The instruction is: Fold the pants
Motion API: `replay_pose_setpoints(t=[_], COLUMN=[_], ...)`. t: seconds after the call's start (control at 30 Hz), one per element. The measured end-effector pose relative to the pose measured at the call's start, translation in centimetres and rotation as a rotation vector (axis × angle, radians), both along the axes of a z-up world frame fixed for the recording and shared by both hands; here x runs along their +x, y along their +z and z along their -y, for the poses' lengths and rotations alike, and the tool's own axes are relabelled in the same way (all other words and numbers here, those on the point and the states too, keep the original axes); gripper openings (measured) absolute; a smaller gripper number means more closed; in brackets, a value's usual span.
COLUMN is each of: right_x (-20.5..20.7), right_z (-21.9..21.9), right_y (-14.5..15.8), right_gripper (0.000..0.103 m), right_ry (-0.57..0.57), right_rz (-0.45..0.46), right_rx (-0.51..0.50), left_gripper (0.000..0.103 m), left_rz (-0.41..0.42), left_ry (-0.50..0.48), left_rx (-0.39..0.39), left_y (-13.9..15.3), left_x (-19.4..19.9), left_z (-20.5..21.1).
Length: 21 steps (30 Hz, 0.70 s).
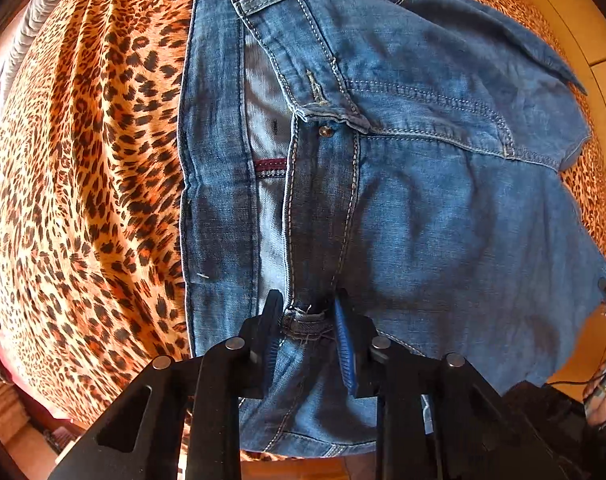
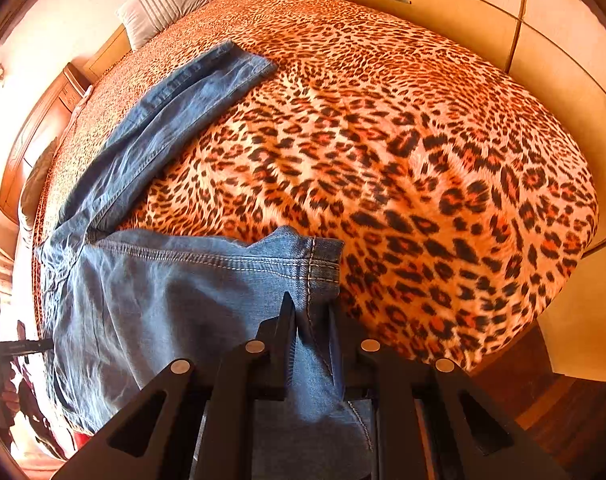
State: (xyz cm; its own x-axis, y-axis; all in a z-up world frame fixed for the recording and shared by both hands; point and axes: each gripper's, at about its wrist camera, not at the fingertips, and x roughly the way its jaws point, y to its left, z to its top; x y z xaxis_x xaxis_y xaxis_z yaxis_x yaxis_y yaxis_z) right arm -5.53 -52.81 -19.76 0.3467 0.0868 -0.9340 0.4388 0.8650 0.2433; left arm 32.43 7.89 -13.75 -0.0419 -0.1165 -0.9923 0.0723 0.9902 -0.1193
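Note:
Blue denim pants [image 1: 423,184] lie on a leopard-print bedspread [image 1: 83,200]. In the left wrist view the waistband, fly and button face me. My left gripper [image 1: 306,322] is shut on the pants at the near waistband by a belt loop. In the right wrist view my right gripper [image 2: 311,320] is shut on the hem of one pant leg [image 2: 207,280], held at the bed's near edge. The other leg [image 2: 175,112] stretches away across the bedspread [image 2: 383,160] toward the pillow.
A striped white pillow [image 2: 163,4] lies at the head of the bed. Wooden wardrobe doors [image 2: 463,12] stand along the far side. A wooden bedside cabinet [image 2: 43,128] is at the left. Tiled floor [image 1: 583,12] shows beyond the bed.

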Motion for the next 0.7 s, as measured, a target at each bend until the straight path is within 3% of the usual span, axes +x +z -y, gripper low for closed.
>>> replay_pose_setpoints(t=[0.13,0.27,0.33,0.4,0.47,0.5,0.6,0.7], right_x=[3.2,7.2,9.0,10.4,10.8,10.8,11.1,12.7], right_z=[2.8,3.8,4.1,4.6,5.6,6.2,8.3,9.9], right_y=[2.1,3.7,2.1,-0.5,-2.2,-2.4,-1.4,0.3], right_gripper=[0.014,0.014,0.016,0.018,0.024,0.023,0.047,0.049], right_ry=[0.003,0.063,0.094,0.112,0.107,0.101,0.065,0.023], right_rz=[0.062,0.105,0.053,-0.059,-0.136,-0.127,-0.088,-0.029], right_rx=[0.028,-0.031,-0.072,-0.075,-0.049,-0.020,0.004,0.028], left_gripper=[0.018,0.018,0.018,0.019,0.020,0.020,0.025,0.035], left_rz=[0.024,0.030,-0.004,-0.038,-0.038,-0.023,0.026,0.073], left_ry=[0.048,0.145,0.193,0.244,0.296,0.314,0.314,0.300], left_rx=[-0.010,0.012,0.046,0.054,0.054,0.046,0.055,0.071], left_y=[0.8,0.3,-0.8,-2.8,-3.4,-3.3,-2.0,-0.8], left_x=[-0.9,-1.4,-1.9,-2.3,-2.9,-3.5,-4.1,-3.0], left_z=[-0.2,-1.5,-2.3,-2.8,-3.5,-3.5,-4.3,-5.0])
